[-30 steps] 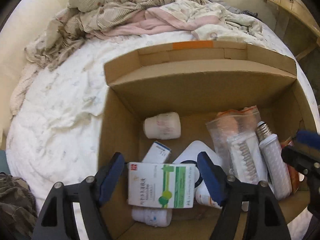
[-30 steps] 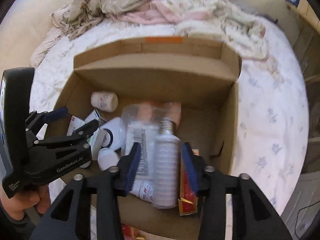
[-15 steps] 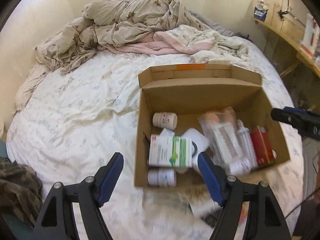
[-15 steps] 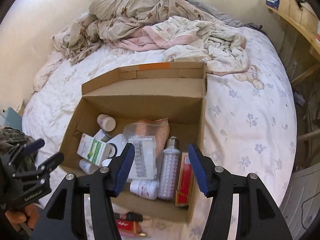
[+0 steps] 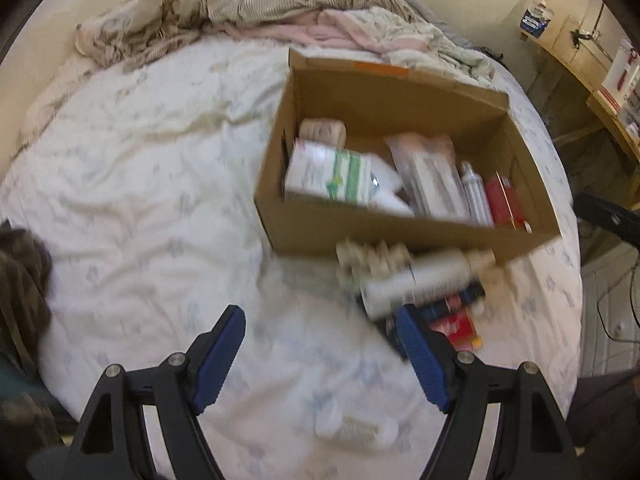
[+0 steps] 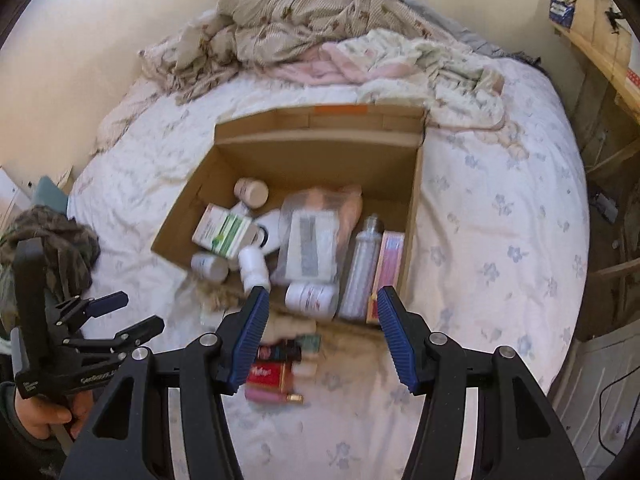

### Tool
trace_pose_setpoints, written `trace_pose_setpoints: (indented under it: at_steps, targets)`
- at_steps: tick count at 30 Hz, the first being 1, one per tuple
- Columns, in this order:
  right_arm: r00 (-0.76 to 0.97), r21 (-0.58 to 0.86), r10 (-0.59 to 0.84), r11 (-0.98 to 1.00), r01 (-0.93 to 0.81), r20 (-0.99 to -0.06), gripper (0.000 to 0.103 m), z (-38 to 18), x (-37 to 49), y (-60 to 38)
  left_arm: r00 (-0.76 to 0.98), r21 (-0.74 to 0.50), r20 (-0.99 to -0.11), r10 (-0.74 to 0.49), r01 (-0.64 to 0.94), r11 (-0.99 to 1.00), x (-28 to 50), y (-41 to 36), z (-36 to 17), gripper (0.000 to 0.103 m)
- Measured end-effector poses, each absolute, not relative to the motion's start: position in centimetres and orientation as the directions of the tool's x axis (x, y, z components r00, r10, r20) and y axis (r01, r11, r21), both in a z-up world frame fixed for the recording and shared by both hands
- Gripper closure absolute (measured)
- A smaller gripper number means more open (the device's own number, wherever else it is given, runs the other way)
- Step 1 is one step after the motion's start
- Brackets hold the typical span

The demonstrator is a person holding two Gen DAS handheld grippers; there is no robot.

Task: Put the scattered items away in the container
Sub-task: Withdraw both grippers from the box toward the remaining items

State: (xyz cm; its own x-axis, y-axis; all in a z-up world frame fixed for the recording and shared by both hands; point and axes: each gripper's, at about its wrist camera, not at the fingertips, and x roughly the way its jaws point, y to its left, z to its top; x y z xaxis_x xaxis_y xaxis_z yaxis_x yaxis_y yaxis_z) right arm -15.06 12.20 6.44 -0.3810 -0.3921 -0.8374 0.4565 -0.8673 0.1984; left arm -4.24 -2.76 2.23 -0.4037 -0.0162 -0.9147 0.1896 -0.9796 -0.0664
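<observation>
An open cardboard box (image 5: pixel 400 236) (image 6: pixel 312 148) sits on the bed. It holds a green and white medicine carton (image 5: pixel 328 172) (image 6: pixel 224 232), white bottles, a plastic bag (image 6: pixel 316 240), a bulb (image 6: pixel 362 268) and a red carton (image 5: pixel 504 200). In front of the box lie a white bottle (image 5: pixel 416 280), a blister pack (image 5: pixel 372 256) and small red and dark packets (image 5: pixel 456 316) (image 6: pixel 272 372). A small white item (image 5: pixel 352 432) lies near me. My left gripper (image 5: pixel 320 356) is open and empty above the sheet; it also shows in the right wrist view (image 6: pixel 120 316). My right gripper (image 6: pixel 320 336) is open and empty above the box's near edge.
Crumpled blankets (image 6: pixel 320 32) lie at the back of the bed. A dark camouflage cloth (image 5: pixel 20 264) lies at the left edge. A wooden shelf (image 5: pixel 600 80) stands at the right. The floral sheet (image 6: pixel 500 220) spreads right of the box.
Both grippers have pulled back and up from inside the box. The box now looks smaller, and the items on the sheet in front of it have come into view.
</observation>
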Motion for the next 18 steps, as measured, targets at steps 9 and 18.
trace_pose_setpoints:
  at_steps: [9,18]
  targets:
    - [-0.325,0.212,-0.409,-0.840,0.500,-0.853,0.042,5.4,-14.4,10.3,-0.316,-0.109,-0.947,0.049,0.174,-0.979,-0.2,-1.1,-0.4,0.024]
    - [-0.195,0.269,-0.427,-0.801,0.535,-0.883,0.025,3.1,-13.1,8.7,-0.245,0.002,-0.969,-0.009,0.027,-1.000,0.7,2.3,-3.6,0.024]
